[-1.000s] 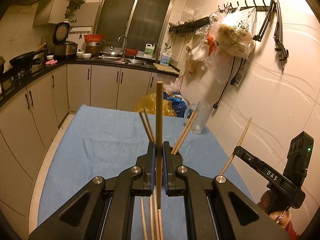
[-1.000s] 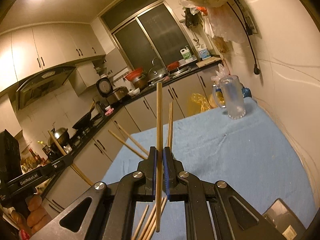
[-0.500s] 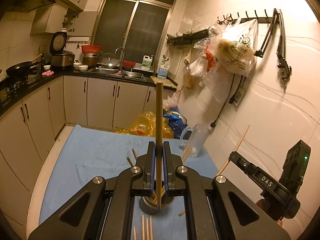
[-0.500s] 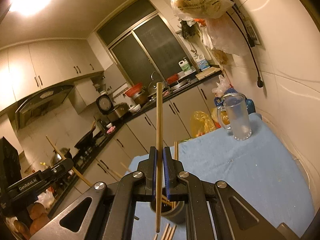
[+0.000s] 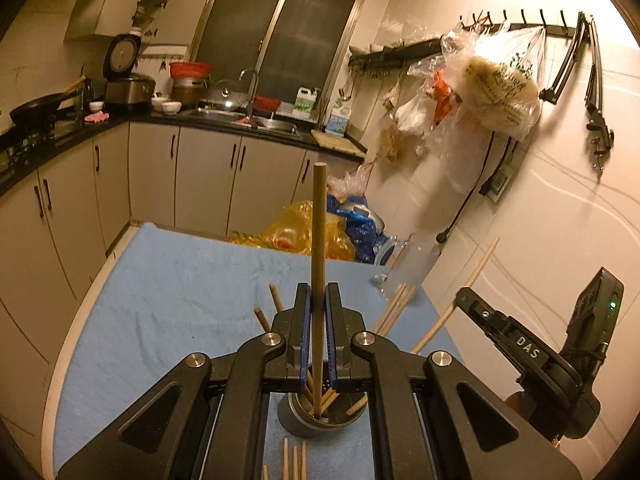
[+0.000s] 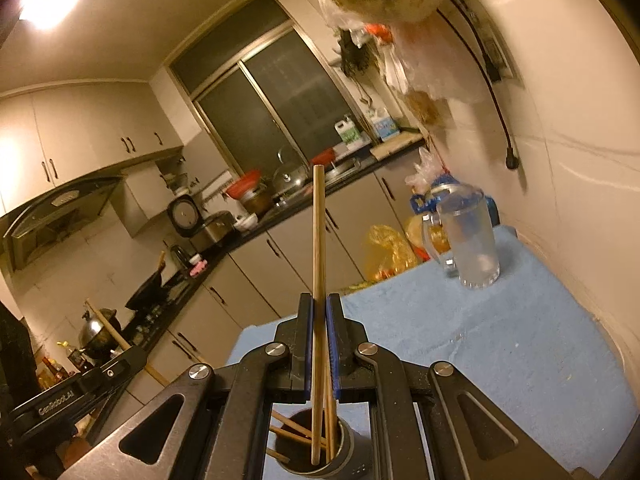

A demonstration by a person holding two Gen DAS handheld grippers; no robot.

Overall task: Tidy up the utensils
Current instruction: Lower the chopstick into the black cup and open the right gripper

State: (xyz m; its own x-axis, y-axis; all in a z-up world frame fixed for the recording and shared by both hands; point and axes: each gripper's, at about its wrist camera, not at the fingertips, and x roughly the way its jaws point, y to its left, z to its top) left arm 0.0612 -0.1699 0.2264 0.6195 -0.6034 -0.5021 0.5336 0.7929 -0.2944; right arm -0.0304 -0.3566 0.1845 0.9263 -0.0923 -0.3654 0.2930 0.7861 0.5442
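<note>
Each gripper, left (image 5: 316, 316) and right (image 6: 319, 316), pinches an upright chopstick, its lower tip hanging over the holder (image 5: 320, 420) directly beneath the jaws; best to centre, lower, then release.

I am reading "DAS" in white on my right gripper (image 5: 452, 316), showing in my left view. "GenRobot.AI" is showing on my left gripper (image 6: 120, 368) in the right view.

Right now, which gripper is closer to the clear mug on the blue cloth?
Right. The right gripper is on the wall side, the clear mug ahead to its right; the left gripper stands farther over toward the cabinets.
</note>
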